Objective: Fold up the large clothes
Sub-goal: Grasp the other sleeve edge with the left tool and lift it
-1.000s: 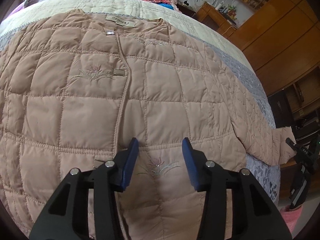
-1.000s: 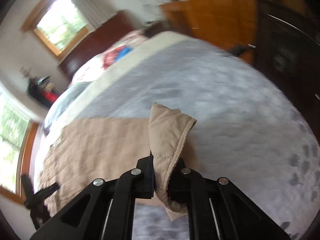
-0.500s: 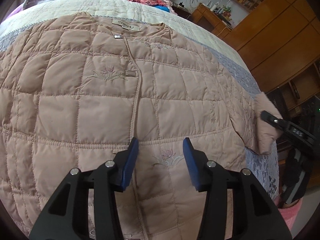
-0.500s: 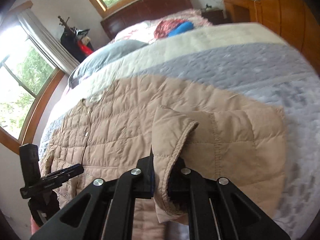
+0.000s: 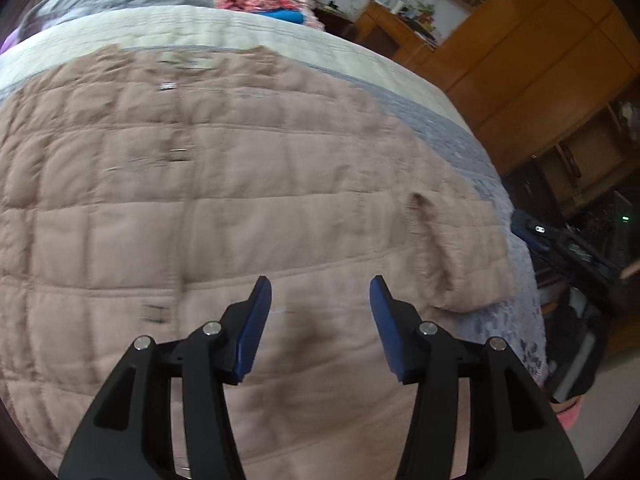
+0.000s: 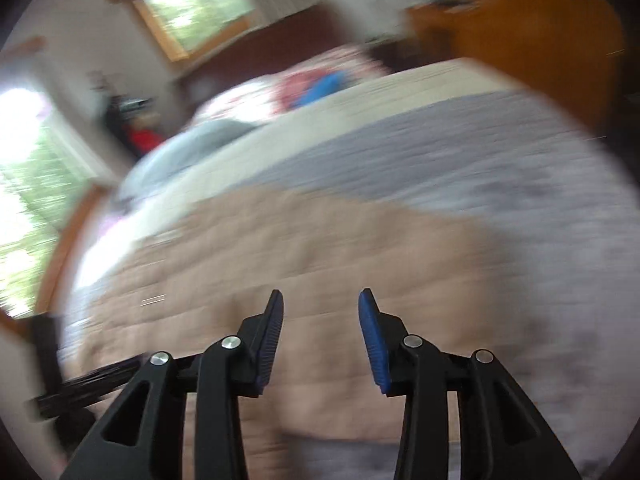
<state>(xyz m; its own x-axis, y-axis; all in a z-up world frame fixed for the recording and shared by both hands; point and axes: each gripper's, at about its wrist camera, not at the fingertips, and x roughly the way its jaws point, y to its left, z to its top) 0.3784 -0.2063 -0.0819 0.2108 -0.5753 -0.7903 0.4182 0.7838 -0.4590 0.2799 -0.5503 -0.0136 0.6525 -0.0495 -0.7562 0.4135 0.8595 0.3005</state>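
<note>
The folded sleeve (image 5: 460, 248) lies near the bed's (image 5: 516, 264) right edge; both the left gripper (image 5: 320, 300) and right gripper (image 6: 320, 312) are opening, empty.

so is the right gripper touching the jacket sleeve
Apart. Right wrist view: the right gripper, jaws opening, has nothing between its pads; the sleeve lies folded on the jacket.

Your left gripper (image 5: 320, 288) points steeply downward, its blue-padded jaws opening with nothing between them. Your right gripper (image 6: 320, 300) also tilts down, jaws opening and empty, pads clear of any fabric. From the left wrist view, it (image 5: 560, 240) shows at the right edge.
</note>
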